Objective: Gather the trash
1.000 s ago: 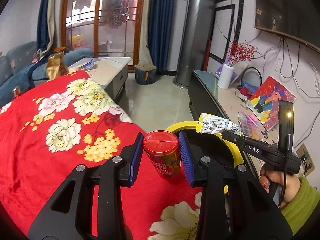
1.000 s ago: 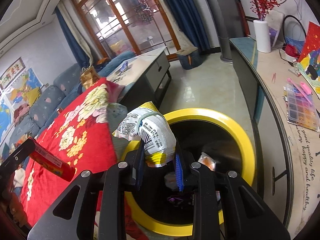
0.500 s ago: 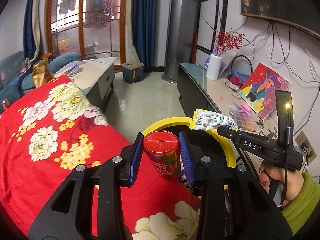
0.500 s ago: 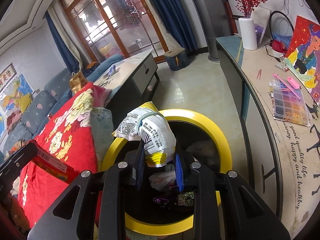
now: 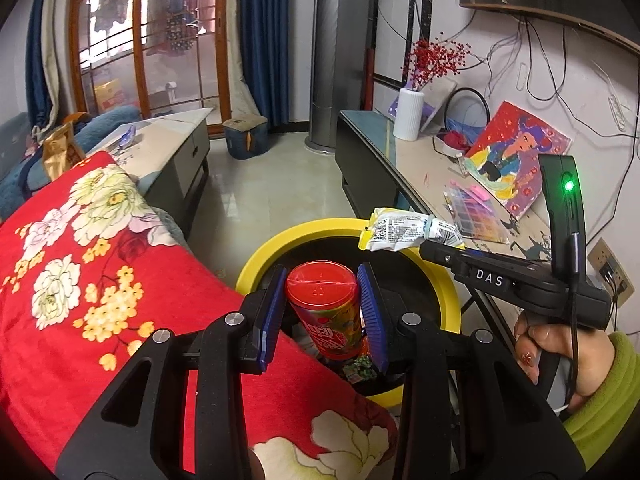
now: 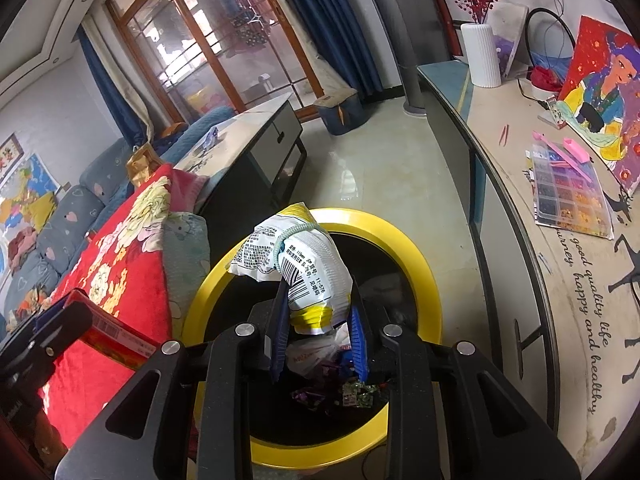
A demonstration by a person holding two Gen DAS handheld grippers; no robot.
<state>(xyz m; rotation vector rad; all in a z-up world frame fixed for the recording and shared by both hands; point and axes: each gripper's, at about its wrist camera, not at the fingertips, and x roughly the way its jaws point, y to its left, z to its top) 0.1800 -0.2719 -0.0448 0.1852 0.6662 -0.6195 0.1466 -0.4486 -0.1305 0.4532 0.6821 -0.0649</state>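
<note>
Red can (image 5: pixel 326 312) base hidden behind left gripper (image 5: pixel 322 312); bin (image 6: pixel 400 240) bottom rim cut by gripper frame.

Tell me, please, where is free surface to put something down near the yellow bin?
Free: the sideboard top between the white vase and the bead organizer; the floor beyond the yellow bin. Crowded: the bin's bottom, already holding wrappers.

The yellow-rimmed bin (image 6: pixel 420 264) gapes open below — red blanket (image 5: pixel 80 300) crowds one side, cabinet (image 6: pixel 504 240) the other.
</note>
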